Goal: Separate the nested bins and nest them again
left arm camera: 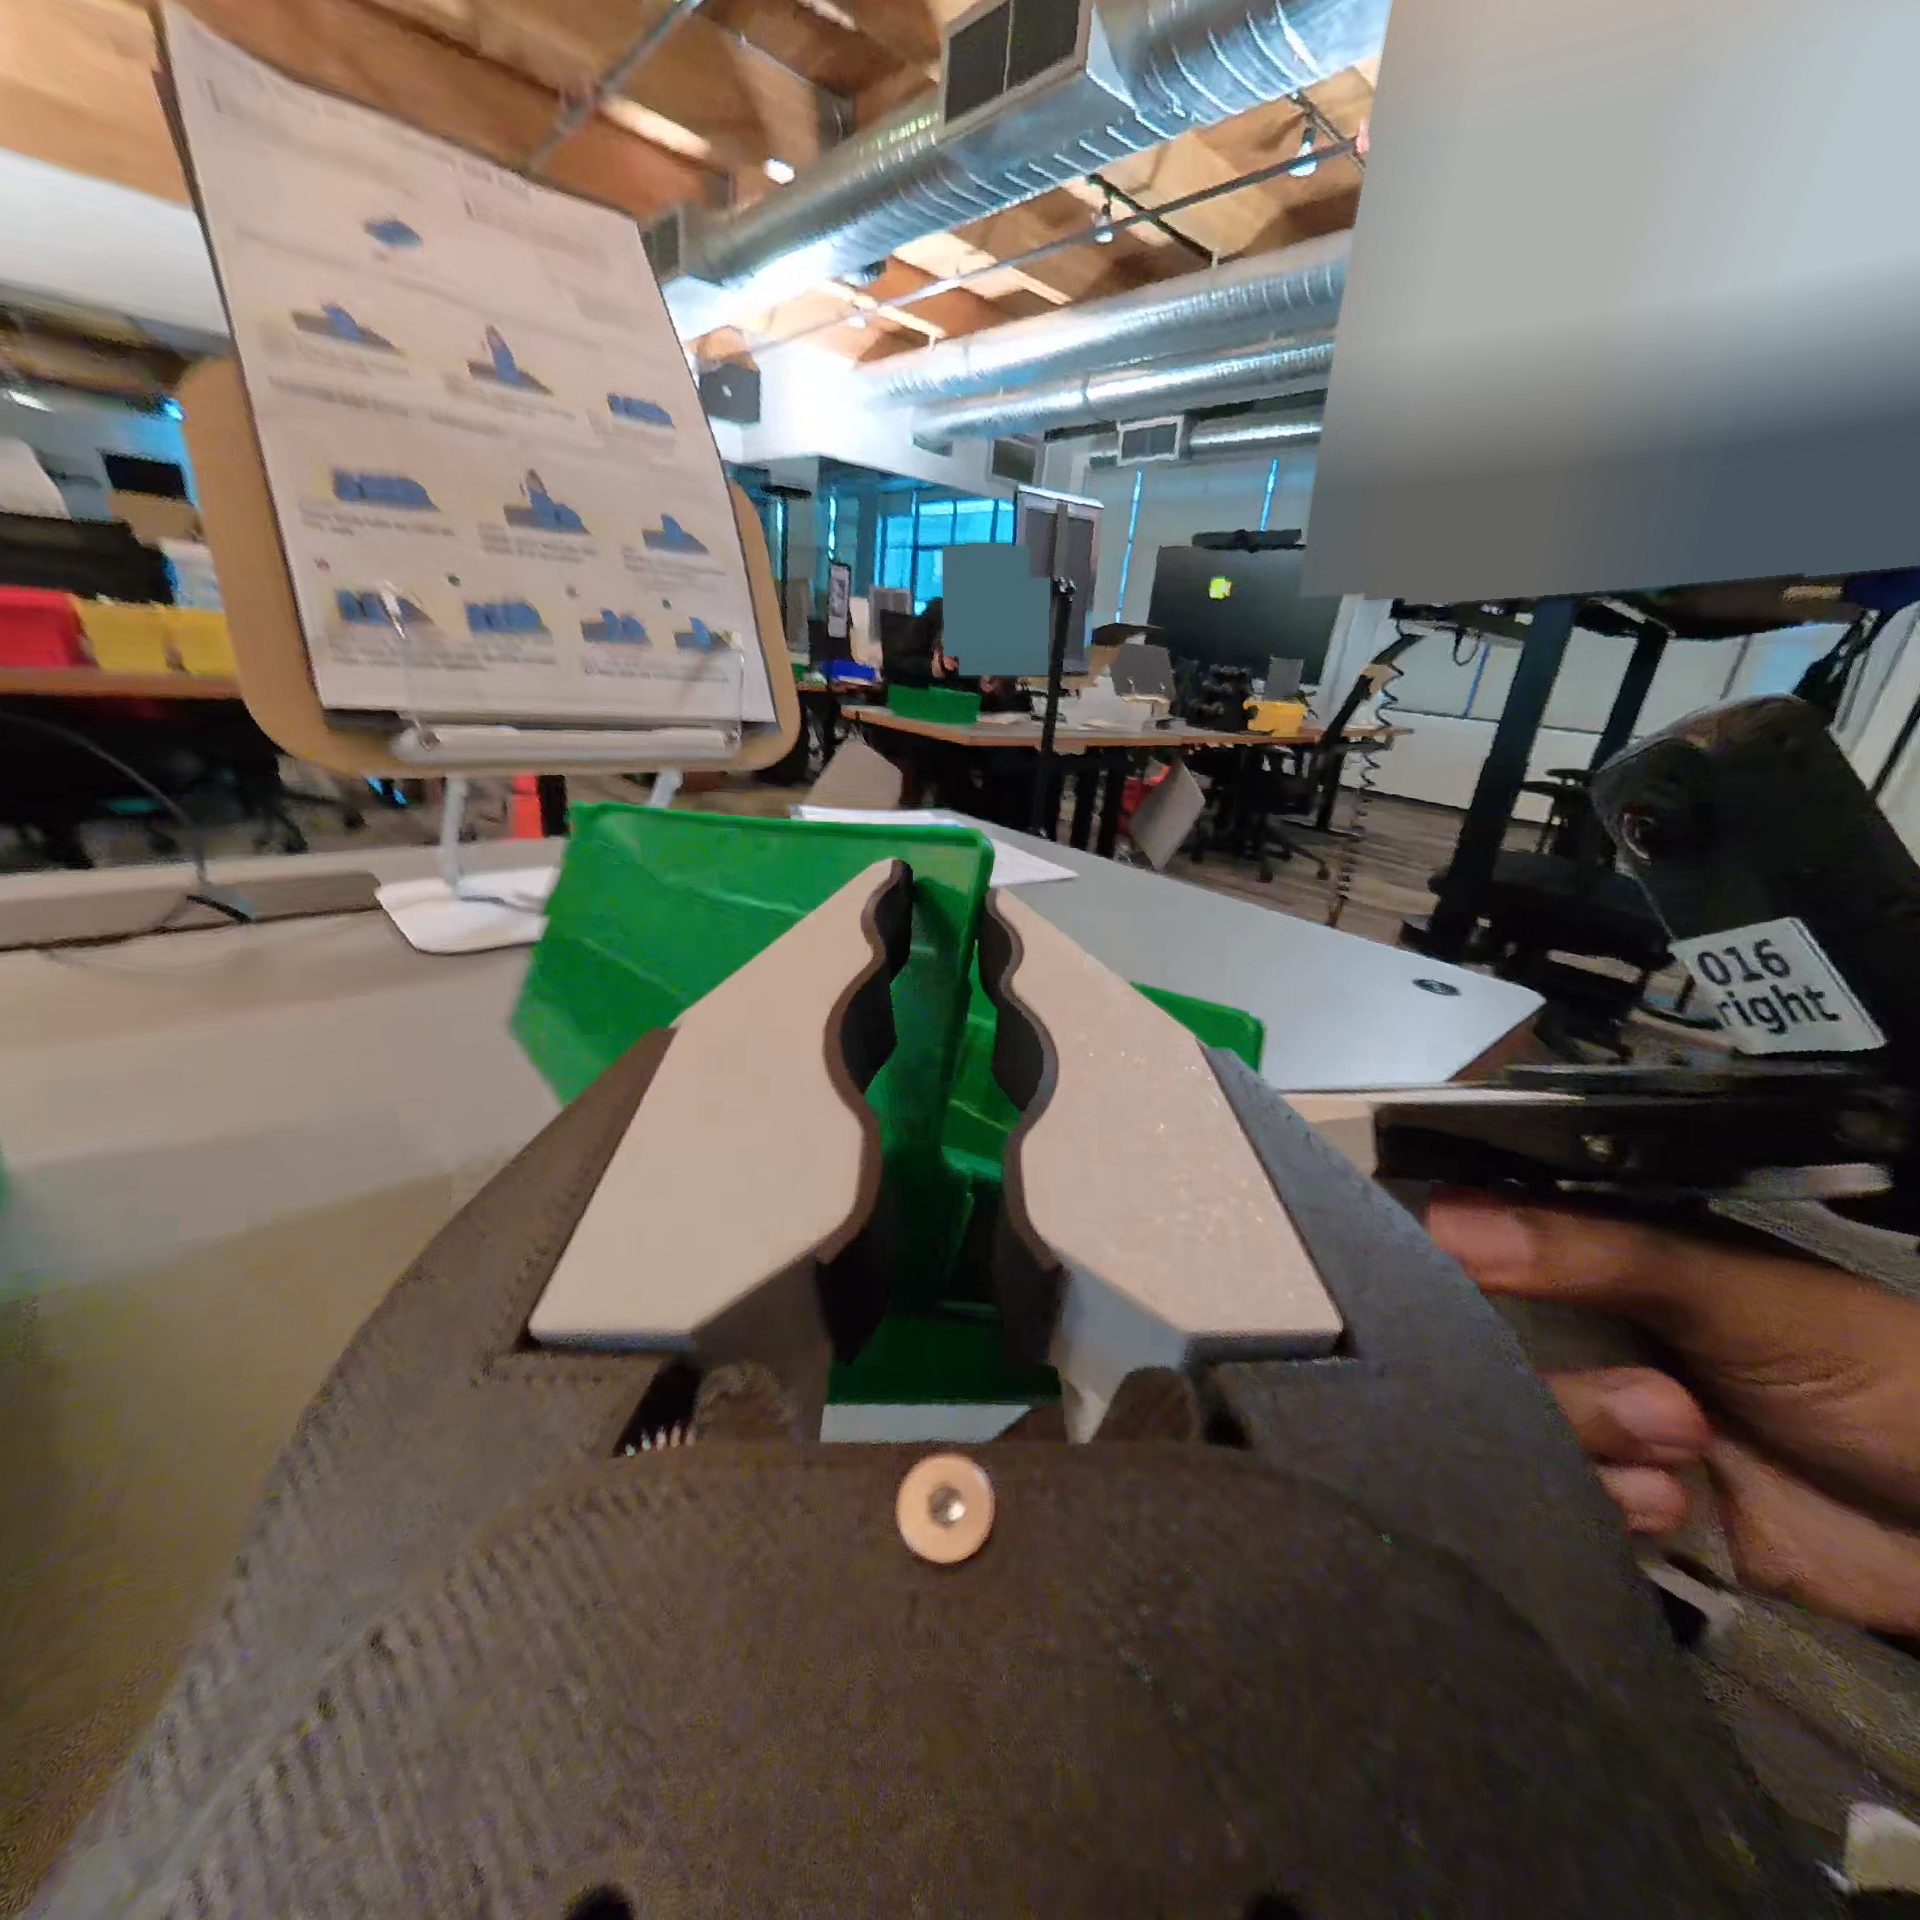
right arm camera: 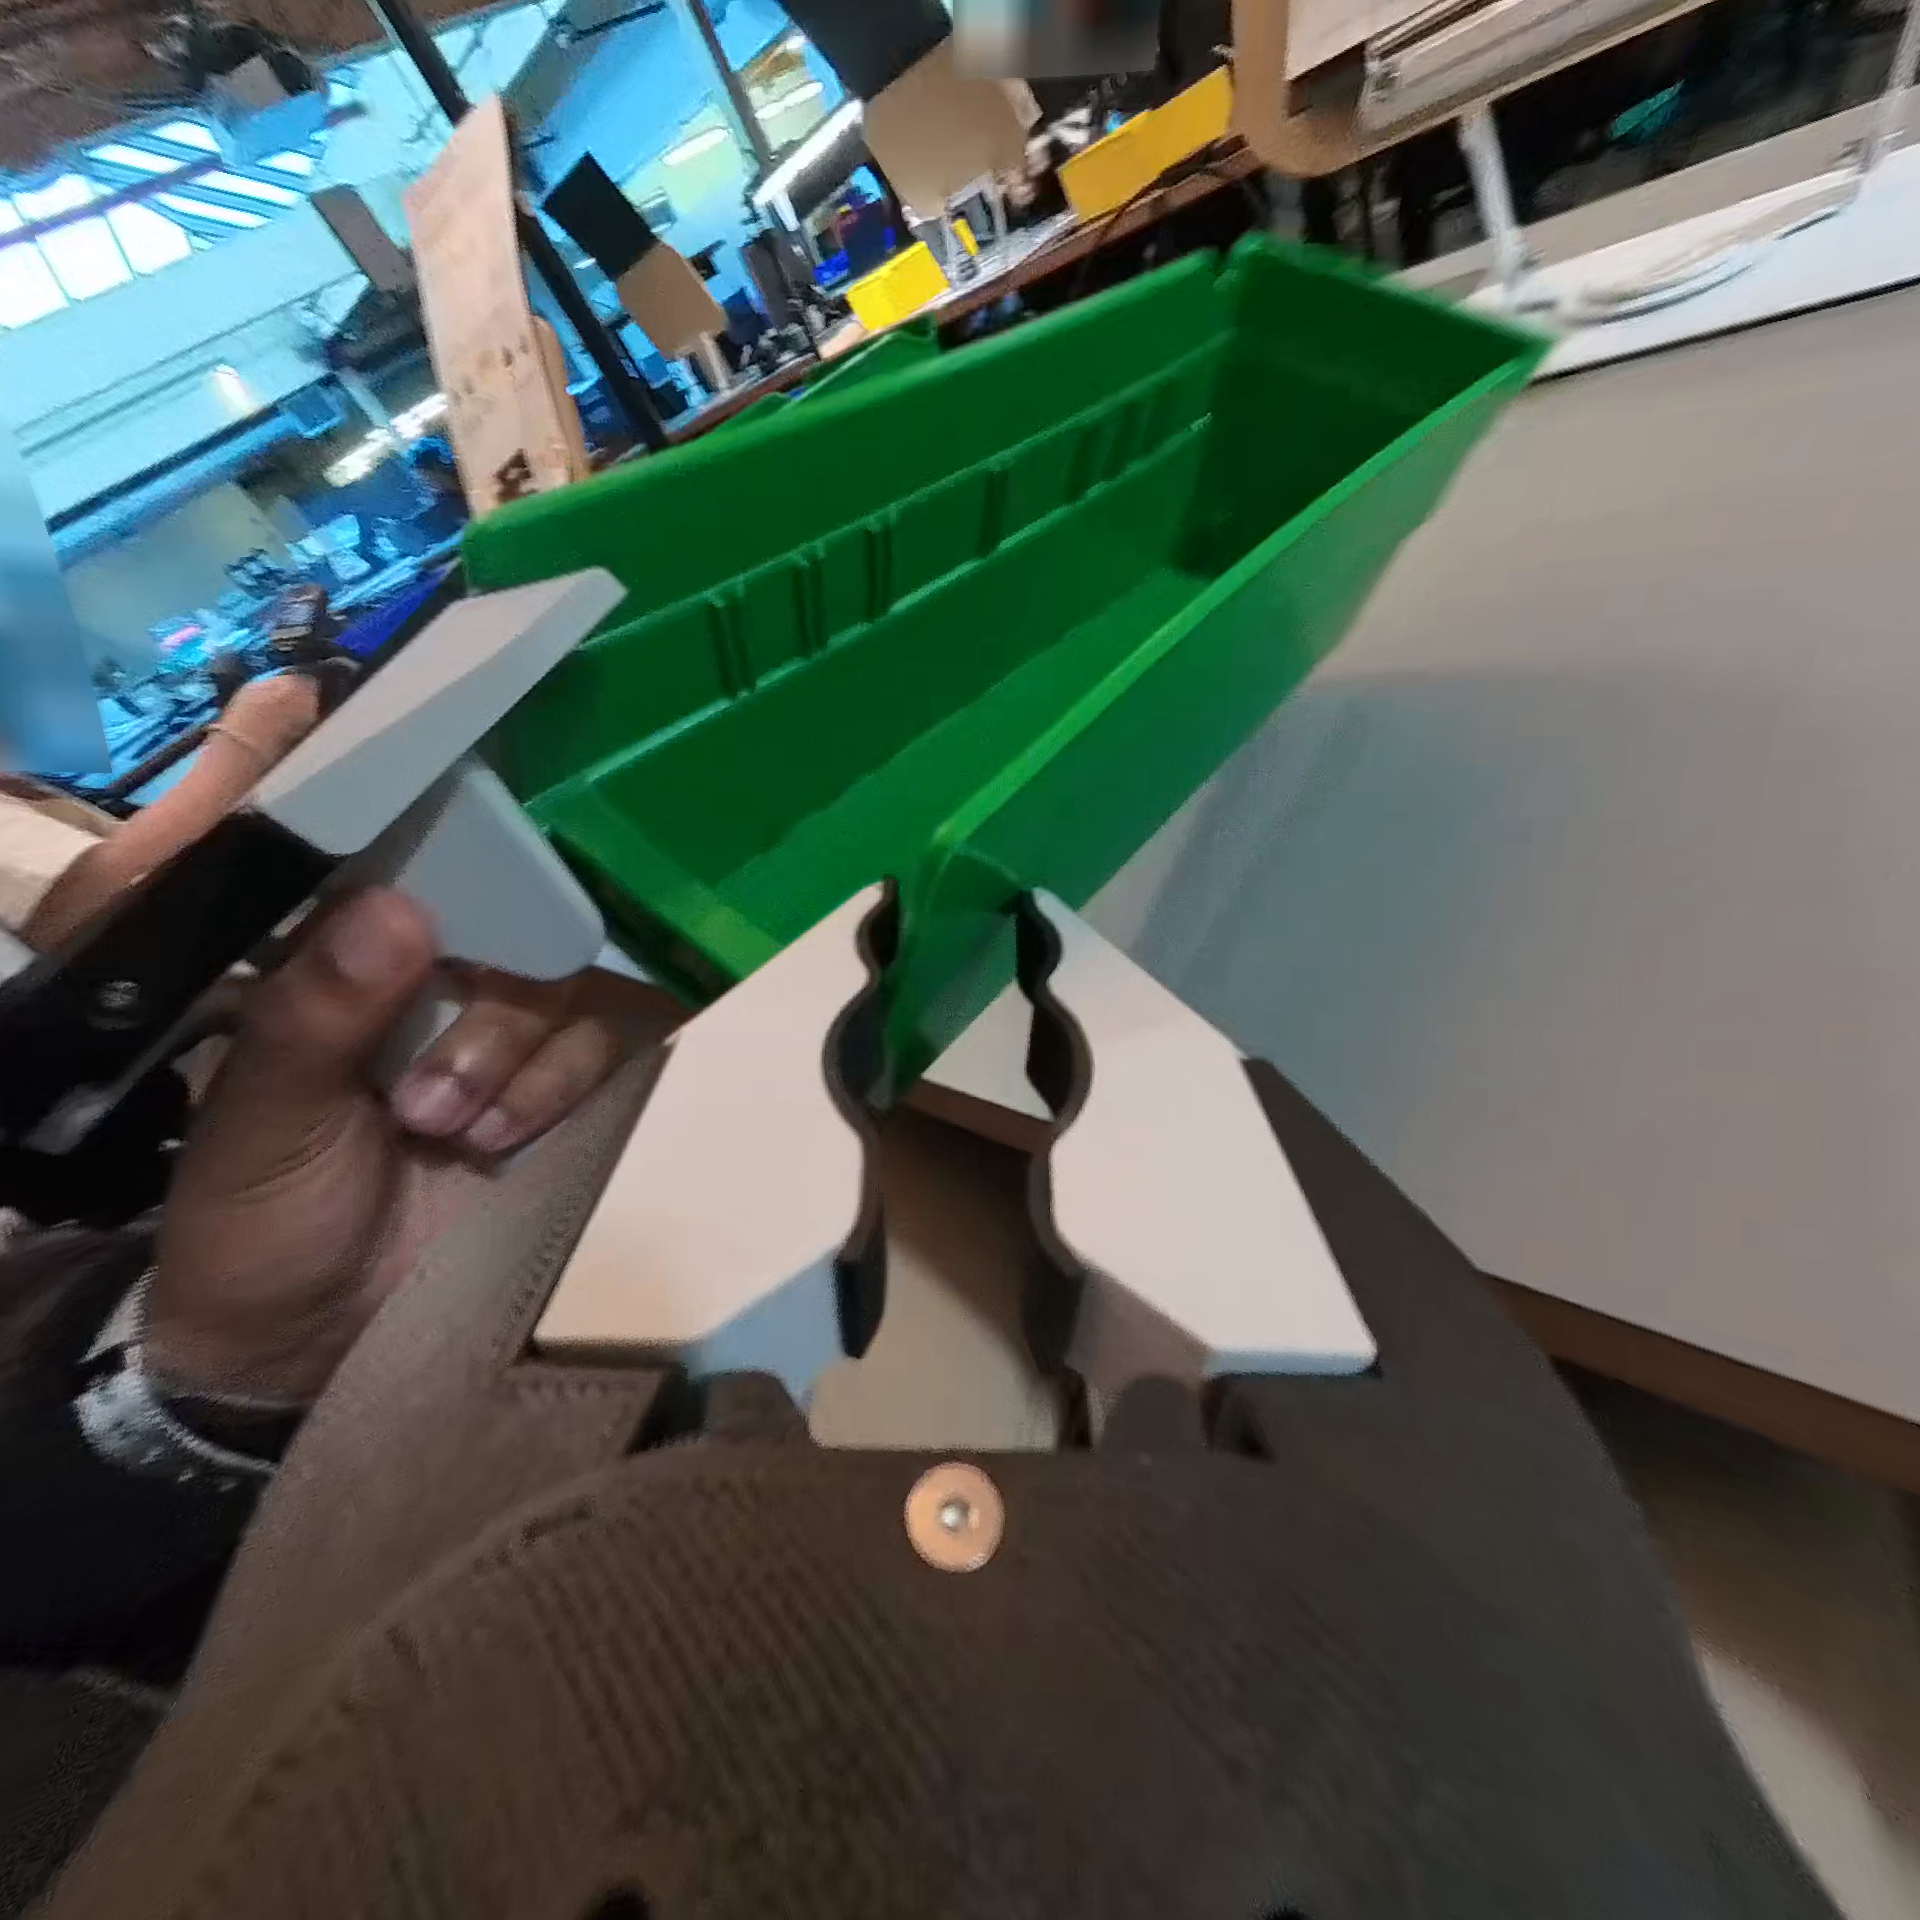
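Left gripper (left arm camera: 943, 914) is closing nearly shut on a green bin (left arm camera: 727, 925) wall. Right gripper (right arm camera: 956, 914) is pinching the near corner of the green bin (right arm camera: 1039, 644); its long axis is running straight ahead, tilted above the table (right arm camera: 1610, 831).

1. White tag (left arm camera: 1777, 987), on the black body of the right gripper (right arm camera: 951, 914), seen from the left wrist view: two lines of bold dark print, a number above a word, sharp and readable.
2. Instruction sheet (left arm camera: 468, 436) on a tilted stand (left arm camera: 561, 743): rows of small blue pictures with lines of print under them, all too blurred to read.
3. Dark monitor (left arm camera: 1226, 613), far back: a small yellow-green mark, possibly a logo.
4. Wooden board (right arm camera: 488, 312): dark marks low down, illegible.
5. Green bin (right arm camera: 1039, 623): nothing readable on it.
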A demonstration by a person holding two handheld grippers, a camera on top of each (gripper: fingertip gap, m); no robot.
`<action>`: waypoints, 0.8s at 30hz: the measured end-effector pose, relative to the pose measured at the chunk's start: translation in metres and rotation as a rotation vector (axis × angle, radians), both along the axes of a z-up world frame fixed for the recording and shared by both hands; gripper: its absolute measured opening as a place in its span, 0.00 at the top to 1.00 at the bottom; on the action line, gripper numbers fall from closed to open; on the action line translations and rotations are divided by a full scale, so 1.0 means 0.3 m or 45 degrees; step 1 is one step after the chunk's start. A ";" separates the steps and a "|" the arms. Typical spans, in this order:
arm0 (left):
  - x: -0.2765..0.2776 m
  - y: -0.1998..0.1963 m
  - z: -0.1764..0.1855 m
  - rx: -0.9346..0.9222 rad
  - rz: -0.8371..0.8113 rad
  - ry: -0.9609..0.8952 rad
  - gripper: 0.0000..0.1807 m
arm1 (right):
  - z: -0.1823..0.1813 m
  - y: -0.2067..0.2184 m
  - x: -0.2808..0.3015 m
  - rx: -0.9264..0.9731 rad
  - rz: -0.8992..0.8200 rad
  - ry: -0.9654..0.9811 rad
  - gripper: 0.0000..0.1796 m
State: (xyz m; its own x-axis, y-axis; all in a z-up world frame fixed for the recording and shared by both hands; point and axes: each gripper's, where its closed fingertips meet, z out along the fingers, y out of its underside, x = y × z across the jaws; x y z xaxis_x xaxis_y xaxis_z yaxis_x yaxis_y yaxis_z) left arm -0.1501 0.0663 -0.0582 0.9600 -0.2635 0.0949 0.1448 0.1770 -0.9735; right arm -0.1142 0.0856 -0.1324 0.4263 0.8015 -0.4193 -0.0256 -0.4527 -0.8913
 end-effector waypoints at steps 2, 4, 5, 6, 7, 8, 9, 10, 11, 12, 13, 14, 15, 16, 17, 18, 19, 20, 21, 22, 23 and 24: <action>0.018 0.003 -0.016 -0.020 -0.051 -0.032 0.93 | -0.014 0.034 0.016 0.000 -0.054 -0.023 0.93; 0.062 -0.004 -0.023 -0.031 -0.165 -0.061 0.89 | -0.025 0.086 0.045 0.017 -0.134 -0.043 0.98; 0.084 -0.007 -0.033 -0.056 -0.225 -0.063 0.88 | -0.029 0.114 0.062 0.034 -0.169 -0.062 0.99; 0.099 -0.009 -0.042 -0.078 -0.271 -0.073 0.87 | -0.029 0.145 0.080 0.041 -0.199 -0.065 1.00; 0.113 -0.014 -0.047 -0.097 -0.326 -0.095 0.87 | -0.013 0.173 0.099 0.060 -0.216 -0.038 1.00; 0.122 -0.018 -0.048 -0.115 -0.371 -0.138 0.89 | -0.007 0.198 0.117 0.068 -0.222 -0.042 0.99; 0.117 -0.019 -0.046 -0.124 -0.386 -0.186 0.91 | 0.001 0.226 0.140 0.089 -0.239 -0.045 0.99; 0.101 -0.019 -0.041 -0.120 -0.379 -0.232 0.91 | 0.014 0.258 0.168 0.115 -0.269 -0.040 0.99; 0.079 -0.017 -0.037 -0.116 -0.362 -0.275 0.91 | 0.030 0.295 0.202 0.148 -0.312 -0.037 0.99; 0.057 -0.012 -0.037 -0.119 -0.344 -0.312 0.92 | 0.050 0.339 0.241 0.199 -0.356 -0.041 0.99; 0.037 -0.009 -0.039 -0.129 -0.329 -0.347 0.92 | 0.074 0.385 0.286 0.267 -0.393 -0.049 0.99; 0.022 -0.006 -0.042 -0.137 -0.321 -0.376 0.92 | 0.096 0.436 0.338 0.330 -0.435 -0.064 0.99; 0.011 -0.004 -0.044 -0.143 -0.318 -0.397 0.92 | 0.114 0.490 0.397 0.373 -0.483 -0.072 0.99; 0.006 -0.002 -0.049 -0.153 -0.317 -0.408 0.92 | 0.129 0.544 0.462 0.397 -0.536 -0.068 0.99; 0.005 0.000 -0.055 -0.166 -0.317 -0.412 0.92 | 0.135 0.599 0.533 0.396 -0.600 -0.061 0.99; 0.008 0.001 -0.061 -0.176 -0.321 -0.412 0.92 | 0.133 0.650 0.605 0.377 -0.661 -0.056 1.00; 0.014 0.001 -0.066 -0.185 -0.328 -0.409 0.93 | 0.122 0.697 0.677 0.351 -0.718 -0.056 1.00; 0.022 0.001 -0.070 -0.193 -0.338 -0.404 0.93 | 0.109 0.738 0.743 0.326 -0.765 -0.047 1.00; 0.031 0.001 -0.077 -0.204 -0.349 -0.397 0.93 | 0.092 0.774 0.802 0.309 -0.797 -0.045 1.00; 0.038 0.002 -0.085 -0.219 -0.358 -0.391 0.93 | 0.074 0.807 0.856 0.309 -0.822 -0.056 1.00; 0.044 0.004 -0.093 -0.234 -0.366 -0.387 0.93 | 0.055 0.833 0.897 0.326 -0.826 -0.080 1.00; 0.047 0.005 -0.100 -0.245 -0.373 -0.391 0.93 | 0.033 0.853 0.930 0.360 -0.822 -0.121 1.00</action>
